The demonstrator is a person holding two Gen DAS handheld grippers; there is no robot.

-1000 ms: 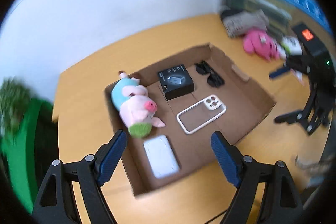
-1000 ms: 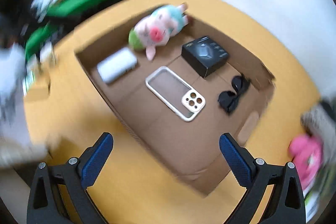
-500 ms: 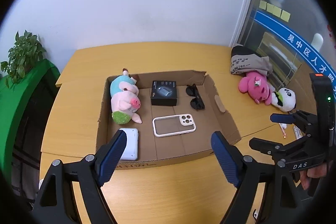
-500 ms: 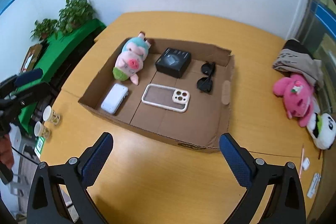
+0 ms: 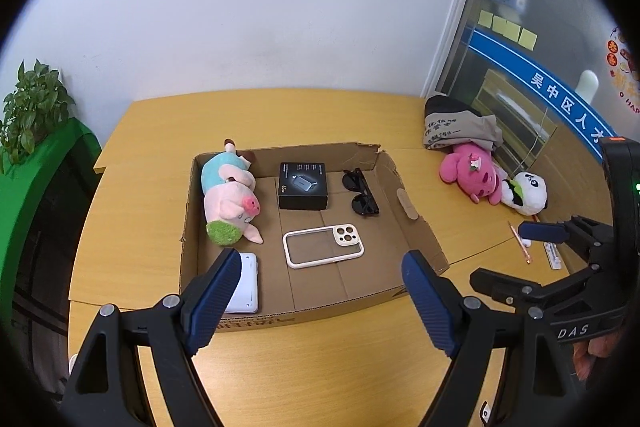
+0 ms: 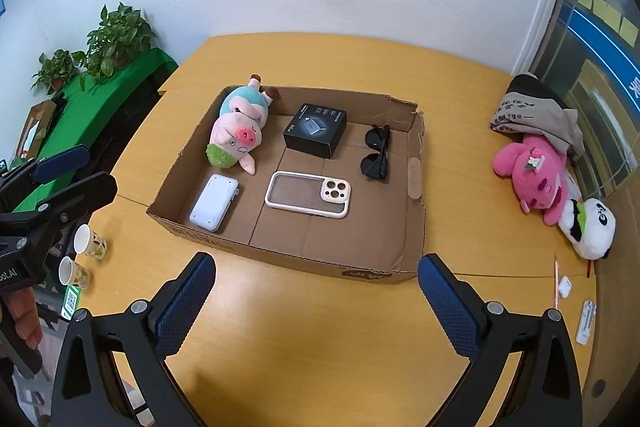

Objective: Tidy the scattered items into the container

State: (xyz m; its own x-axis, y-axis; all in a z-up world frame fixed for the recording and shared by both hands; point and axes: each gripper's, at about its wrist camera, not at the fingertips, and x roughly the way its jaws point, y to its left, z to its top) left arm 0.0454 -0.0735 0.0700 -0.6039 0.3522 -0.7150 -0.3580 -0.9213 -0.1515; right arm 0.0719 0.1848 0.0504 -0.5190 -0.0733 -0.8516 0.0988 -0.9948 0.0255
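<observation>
Nothing is held: the left gripper [image 5: 320, 291] and the right gripper [image 6: 316, 291] are both spread wide above the cardboard box [image 6: 320, 263]. Outside it, a pink plush [image 6: 536, 171] is seen well apart to the right, lengthwise toward the box-free edge, nearer the right gripper.

White wall [image 5: 260, 7] (plain) behind wooden table [image 6: 320, 327].

Bare floor strip in cardboard box [image 6: 320, 269]
</observation>
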